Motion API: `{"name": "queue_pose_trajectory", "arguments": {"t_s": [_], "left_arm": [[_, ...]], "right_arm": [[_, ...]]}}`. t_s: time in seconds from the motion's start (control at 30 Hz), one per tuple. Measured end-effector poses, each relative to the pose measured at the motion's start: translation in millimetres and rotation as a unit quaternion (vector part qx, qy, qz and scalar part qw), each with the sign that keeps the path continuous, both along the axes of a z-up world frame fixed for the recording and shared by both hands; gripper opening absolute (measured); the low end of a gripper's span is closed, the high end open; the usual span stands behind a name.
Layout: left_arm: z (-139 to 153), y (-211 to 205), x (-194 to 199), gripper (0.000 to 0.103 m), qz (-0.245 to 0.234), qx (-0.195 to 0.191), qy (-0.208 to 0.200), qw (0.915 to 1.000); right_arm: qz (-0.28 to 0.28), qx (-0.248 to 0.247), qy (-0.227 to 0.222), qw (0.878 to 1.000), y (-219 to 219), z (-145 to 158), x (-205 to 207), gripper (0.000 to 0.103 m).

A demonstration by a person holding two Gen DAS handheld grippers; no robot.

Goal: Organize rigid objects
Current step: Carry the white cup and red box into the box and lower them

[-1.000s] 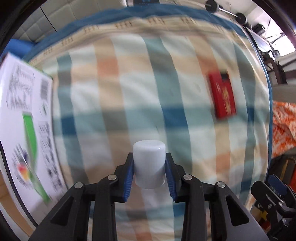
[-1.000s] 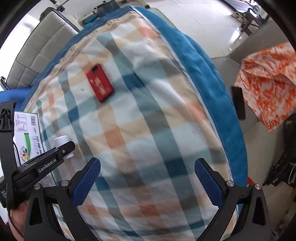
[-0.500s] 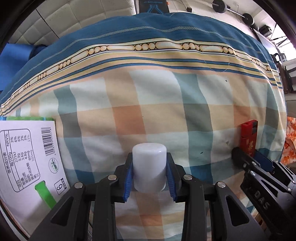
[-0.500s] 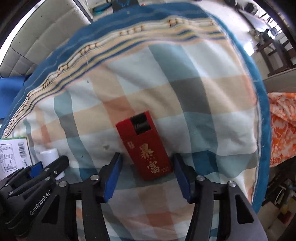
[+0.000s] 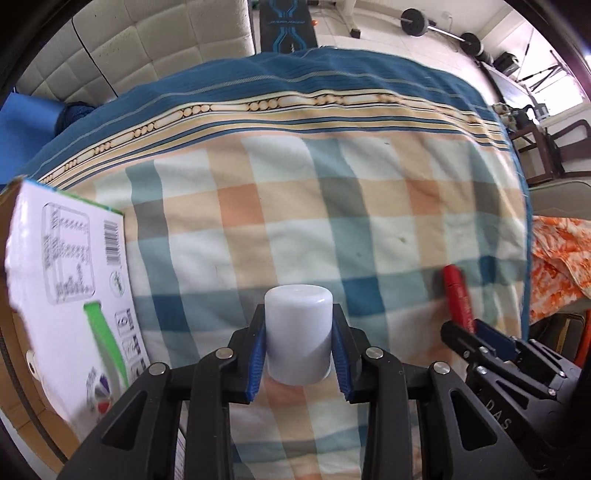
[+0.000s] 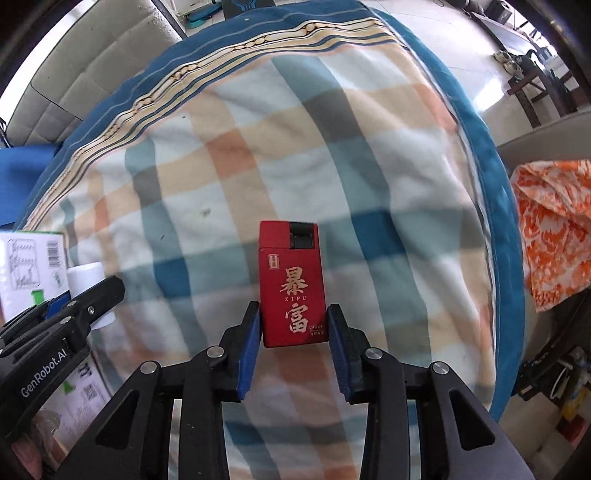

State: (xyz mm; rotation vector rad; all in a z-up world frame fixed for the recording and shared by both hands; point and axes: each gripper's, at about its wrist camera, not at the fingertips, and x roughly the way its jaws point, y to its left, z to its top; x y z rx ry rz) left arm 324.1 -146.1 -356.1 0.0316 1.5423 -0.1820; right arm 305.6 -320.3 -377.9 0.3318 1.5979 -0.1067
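We hold a white cap-shaped cylinder upright in our left claw, the blue pads pressed against both its sides, above the checked blanket on the bed. Our right claw has its pads against the lower sides of a red box, clamped on it; whether the box rests on the blanket or is lifted clear we cannot tell.

The red box carries gold Chinese characters, "暴富", with the word "ZIPU" between them, a small gold emblem near its upper left and a black hatch at its top right. All of this can be read only from the right wrist view. From the left wrist view the same red box shows merely as a thin, blurred red edge beside the black body of the right claw, which bears the letters "DAS".

The right wrist view shows the white cylinder from the side, partly behind the left claw, whose body reads "GenRobot.AI".

To the left lies a white cardboard box with a barcode, a printed table, a green stripe and the digit "6" in a small frame; its brown edge shows in the left view. The right view catches only a corner of that cardboard box.

Beyond the blanket's blue border, the left view shows a padded headboard and a barbell on the tiled floor. An orange patterned cloth lies at the right.
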Motion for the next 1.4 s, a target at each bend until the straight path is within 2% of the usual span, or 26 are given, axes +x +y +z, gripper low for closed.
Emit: {"name": "queue_pose_trajectory", "arguments": {"t_s": [0.17, 0.2, 0.23, 0.27, 0.43, 0.53, 0.67, 0.87, 0.97, 1.07, 1.17, 1.3, 1.4], "left_arm": [[34.8, 1.0, -19.6, 0.029, -0.012, -0.017, -0.028, 0.9994], [48.8, 2.2, -23.6, 0.029, -0.016, -0.024, -0.036, 0.9989], [54.6, 5.9, -27.8, 0.029, -0.019, -0.027, -0.041, 0.9986], [63.0, 8.2, -31.7, 0.029, -0.022, -0.03, -0.046, 0.9983], [96.4, 42.7, -60.3, 0.029, -0.015, -0.039, -0.075, 0.9963], [104.0, 56.4, -64.2, 0.029, -0.004, -0.048, -0.083, 0.9954], [116.2, 78.9, -70.5, 0.029, 0.01, -0.06, -0.094, 0.9938], [134.7, 132.8, -77.2, 0.029, 0.036, -0.063, -0.111, 0.9912], [143.5, 168.0, -80.2, 0.029, 0.051, -0.051, -0.121, 0.99], [143.8, 211.8, -83.3, 0.029, 0.072, -0.034, -0.124, 0.9891], [134.5, 255.7, -86.8, 0.029, 0.094, -0.015, -0.113, 0.989], [103.7, 308.4, -92.9, 0.029, 0.119, 0.008, -0.08, 0.9896], [73.9, 331.8, -95.7, 0.029, 0.131, 0.015, -0.05, 0.99]], "right_arm": [[0.01, 0.005, -0.019, 1.0, 9.8, 27.9, -16.3, 0.035], [0.012, 0.006, -0.022, 1.0, 11.8, 33.3, -19.9, 0.034], [0.016, 0.007, -0.028, 0.999, 14.1, 41.6, -24.7, 0.029], [0.019, 0.007, -0.033, 0.999, 15.7, 50.1, -31.2, 0.012], [0.036, 0.008, -0.055, 0.998, 29.7, 80.5, -62.4, 0.011], [0.025, 0.03, -0.058, 0.998, 41.3, 89.4, -73.7, 0.011], [0.038, 0.032, -0.08, 0.996, 66.7, 119.5, -86.6, 0.011], [0.072, 0.048, -0.117, 0.989, 126.5, 163.6, -90.1, 0.011], [0.098, 0.056, -0.13, 0.985, 167.9, 177.3, -86.6, 0.011], [0.118, 0.064, -0.132, 0.982, 208.5, 176.7, -83.0, 0.011], [0.132, 0.075, -0.121, 0.981, 248.2, 162.5, -80.1, 0.011], [0.136, 0.089, -0.099, 0.982, 294.0, 131.6, -76.7, 0.011], [0.13, 0.099, -0.083, 0.983, 317.9, 104.9, -74.1, 0.011]]}}
